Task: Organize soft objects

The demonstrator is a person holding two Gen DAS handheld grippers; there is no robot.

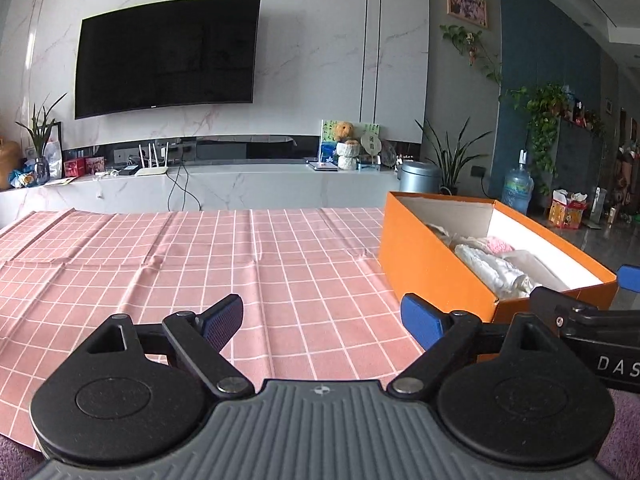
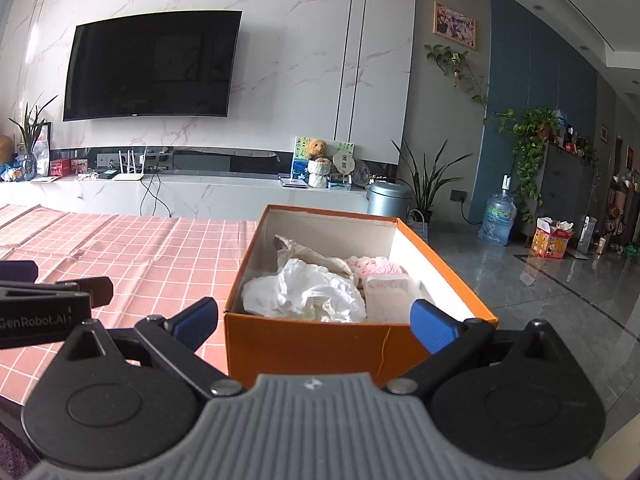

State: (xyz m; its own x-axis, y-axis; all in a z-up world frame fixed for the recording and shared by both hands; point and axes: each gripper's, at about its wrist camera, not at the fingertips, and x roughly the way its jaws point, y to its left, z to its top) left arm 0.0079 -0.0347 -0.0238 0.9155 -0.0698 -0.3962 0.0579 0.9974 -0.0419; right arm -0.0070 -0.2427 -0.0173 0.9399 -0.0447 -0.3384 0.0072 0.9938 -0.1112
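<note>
L gripper (image 1: 322,326) has its jaws spread wide w/ nothing between them, only the pink checked tablecloth (image 1: 200,264) showing in the gap. R gripper (image 2: 316,322) is likewise spread wide & empty, its blue fingertips (image 2: 434,326) framing the near end of the orange box (image 2: 320,344); right tip overlaps the box's near right corner in the view, can't tell if it touches.

Box sits on the cloth at the table's right edge, lid off. From the L wrist view it lies ahead & to the right of the L gripper, apart from it; part of the R gripper shows at that view's right edge, beside the box's near end.

Soft objects are all inside the box: a crumpled white fabric (image 2: 304,292) at the near left, a pale folded piece (image 2: 390,290) near right, a pink knitted item (image 2: 380,268) behind it, a cream cloth (image 2: 312,256) further back. All lie just ahead of the R gripper's tips, below the box rim.
</note>
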